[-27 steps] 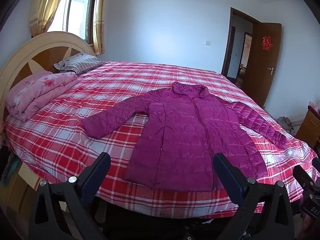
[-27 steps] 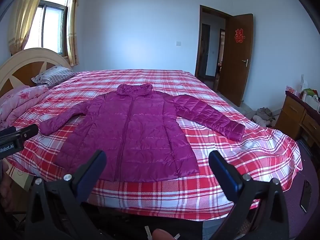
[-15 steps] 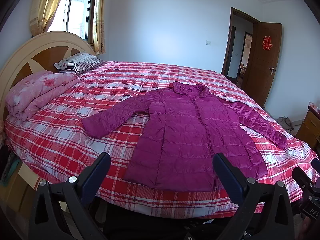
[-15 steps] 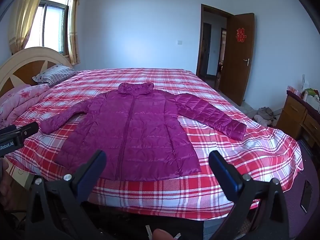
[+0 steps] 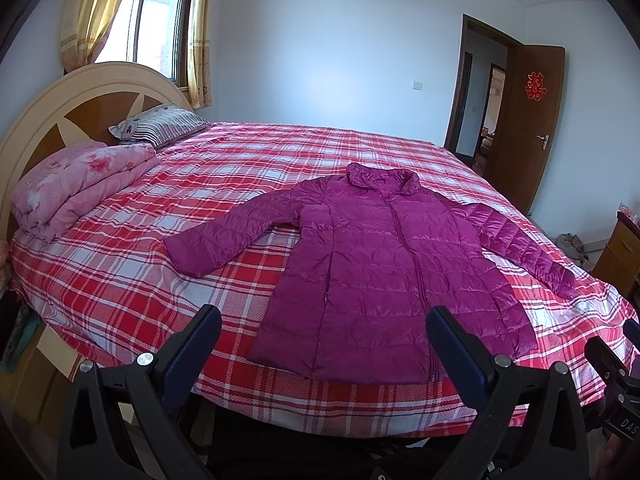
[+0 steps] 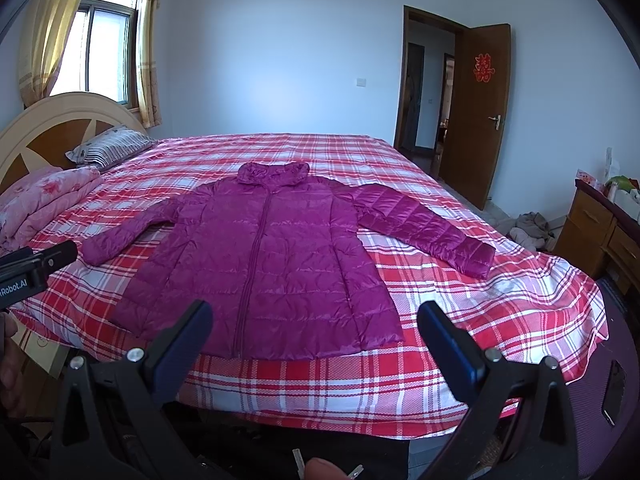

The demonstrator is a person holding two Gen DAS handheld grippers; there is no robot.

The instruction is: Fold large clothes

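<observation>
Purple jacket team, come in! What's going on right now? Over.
Both hand-held grippers, left and right, open, empty, short of the bed. Purple jacket flat, zipped, sleeves spread, unfolded. Nothing on it.

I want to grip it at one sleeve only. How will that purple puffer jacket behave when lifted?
The purple puffer jacket is quilted and lies flat and limp on the plaid bedspread, so it will probably droop, not hold shape. Its shiny shell looks slippery; a pinch on the right sleeve may slide. It seems light for its size.
</observation>
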